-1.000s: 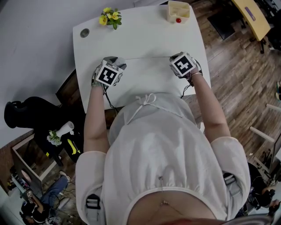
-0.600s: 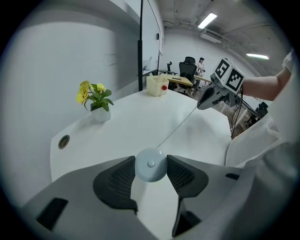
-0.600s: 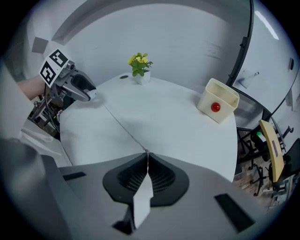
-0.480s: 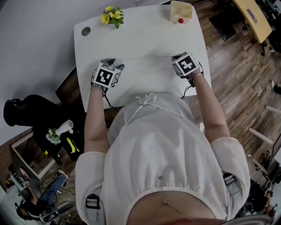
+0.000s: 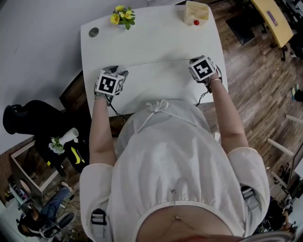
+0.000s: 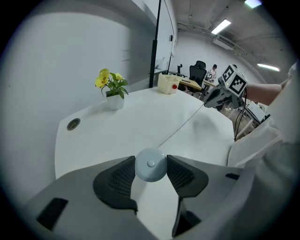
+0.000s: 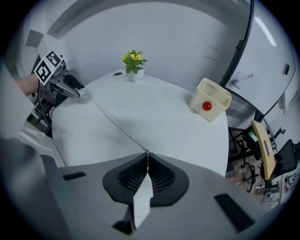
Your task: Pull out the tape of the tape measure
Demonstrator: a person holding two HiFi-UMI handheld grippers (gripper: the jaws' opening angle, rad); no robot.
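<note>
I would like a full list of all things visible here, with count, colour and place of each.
table: 1, white, under both grippers
flower pot: 1, white, yellow flowers, far left
box: 1, cream, far right corner
ball: 1, red, on the box's side
cable hole: 1, grey, left edge
tape measure: 1, pale blue, between left jaws
tape: 1, pale, stretched between grippers
left gripper: 1, grey, gripping tape measure
right gripper: 1, grey, pinching tape
</note>
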